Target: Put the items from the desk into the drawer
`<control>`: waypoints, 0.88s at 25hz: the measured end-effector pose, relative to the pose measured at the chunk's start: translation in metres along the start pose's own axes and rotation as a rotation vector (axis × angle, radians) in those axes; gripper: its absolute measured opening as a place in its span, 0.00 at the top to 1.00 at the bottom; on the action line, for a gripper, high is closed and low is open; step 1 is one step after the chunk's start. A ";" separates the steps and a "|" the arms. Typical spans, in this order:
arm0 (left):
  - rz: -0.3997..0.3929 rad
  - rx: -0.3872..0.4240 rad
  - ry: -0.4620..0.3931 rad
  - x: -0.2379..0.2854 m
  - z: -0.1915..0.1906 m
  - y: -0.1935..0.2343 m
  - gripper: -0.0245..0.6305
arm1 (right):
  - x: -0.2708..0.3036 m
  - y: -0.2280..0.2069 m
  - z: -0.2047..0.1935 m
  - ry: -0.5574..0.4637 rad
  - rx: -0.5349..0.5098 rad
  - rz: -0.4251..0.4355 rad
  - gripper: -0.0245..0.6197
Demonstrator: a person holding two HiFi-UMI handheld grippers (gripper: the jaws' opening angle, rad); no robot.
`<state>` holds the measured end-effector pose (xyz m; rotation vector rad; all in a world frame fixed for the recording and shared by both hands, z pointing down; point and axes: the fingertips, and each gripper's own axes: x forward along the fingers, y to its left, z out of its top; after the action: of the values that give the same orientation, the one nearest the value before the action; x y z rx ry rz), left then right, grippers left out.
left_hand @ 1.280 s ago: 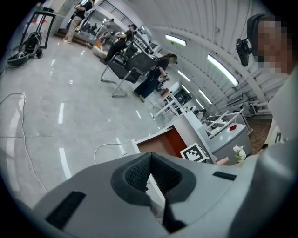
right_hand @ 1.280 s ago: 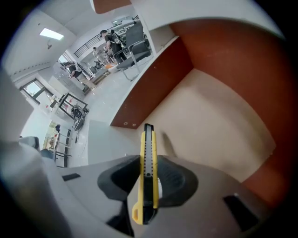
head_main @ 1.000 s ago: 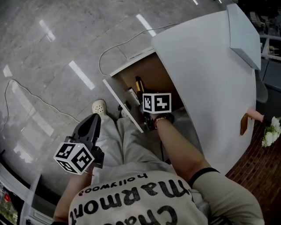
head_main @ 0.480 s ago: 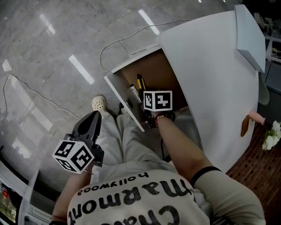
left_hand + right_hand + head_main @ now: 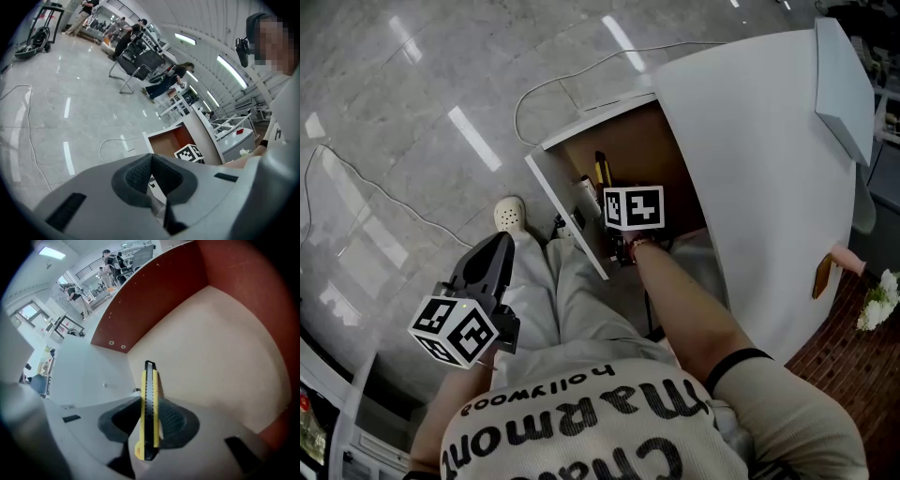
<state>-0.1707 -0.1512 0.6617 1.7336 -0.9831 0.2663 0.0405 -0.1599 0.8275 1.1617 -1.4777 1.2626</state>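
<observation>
Right hand-held gripper (image 5: 149,420): pointing steeply down into drawer (image 5: 225,348), clamping yellow utility knife (image 5: 149,399); marker cube (image 5: 633,207) hiding both overhead. Left hand-held gripper (image 5: 151,171): jaws together.

Glossy stone floor (image 5: 394,141), matt drawer (image 5: 211,343).

The person's pale T-shirt (image 5: 591,422), below and right of the left gripper (image 5: 497,251), carries black upside-down print: "hollywood", "Marmont", cut-off "Cha".

We saw drawer floor (image 5: 211,348) bare ahead of right gripper (image 5: 150,420), room to pass; brown walls (image 5: 154,291) closed the far end and side, desk top (image 5: 769,169) bordering above.
</observation>
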 end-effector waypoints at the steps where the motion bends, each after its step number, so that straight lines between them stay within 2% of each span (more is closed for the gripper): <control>1: 0.004 -0.003 -0.003 -0.001 0.000 0.001 0.96 | 0.002 0.000 0.000 0.005 -0.005 0.000 0.78; 11: 0.030 -0.022 -0.021 -0.003 -0.004 0.007 0.96 | 0.015 0.003 -0.001 0.042 -0.048 -0.005 0.77; 22: 0.028 -0.038 -0.022 0.001 -0.011 0.005 0.96 | 0.018 0.002 0.000 0.028 -0.087 -0.004 0.77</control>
<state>-0.1708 -0.1430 0.6702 1.6924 -1.0226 0.2452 0.0353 -0.1624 0.8441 1.0850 -1.4946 1.1955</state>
